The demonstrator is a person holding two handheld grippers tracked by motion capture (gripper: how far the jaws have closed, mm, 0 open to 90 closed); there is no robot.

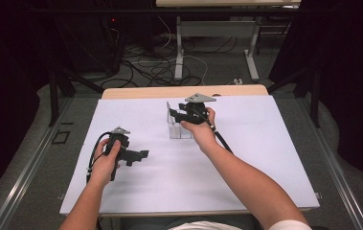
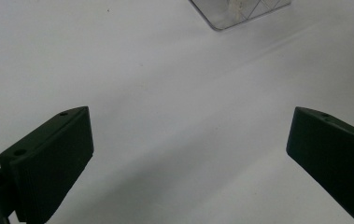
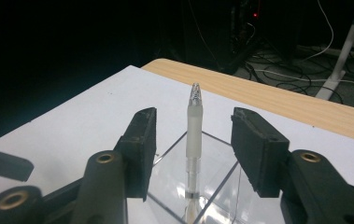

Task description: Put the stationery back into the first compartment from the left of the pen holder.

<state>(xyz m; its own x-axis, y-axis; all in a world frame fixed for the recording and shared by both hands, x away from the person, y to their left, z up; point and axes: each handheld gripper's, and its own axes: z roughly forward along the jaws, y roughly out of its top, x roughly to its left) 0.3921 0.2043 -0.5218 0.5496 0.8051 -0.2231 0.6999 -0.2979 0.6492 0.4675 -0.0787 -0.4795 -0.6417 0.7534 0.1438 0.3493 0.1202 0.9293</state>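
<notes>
A translucent white pen (image 3: 194, 135) stands upright in a clear plastic holder (image 3: 221, 182), tip up. My right gripper (image 3: 194, 116) is open, with one jaw on each side of the pen and a gap between each pad and the pen. From above, the right gripper (image 1: 175, 114) hovers at the clear holder (image 1: 179, 130) near the table's far middle. My left gripper (image 1: 143, 154) rests low over the white sheet at the left, held by a hand. Its jaws stand wide open around bare white surface (image 2: 188, 135). A corner of the holder (image 2: 240, 11) shows far ahead of it.
A white sheet (image 1: 246, 158) covers the table, with a wooden strip (image 1: 184, 91) bare along the far edge. Beyond it lie tangled cables (image 1: 155, 67) on the floor and the legs of another table (image 1: 179, 48). Dark surroundings flank both sides.
</notes>
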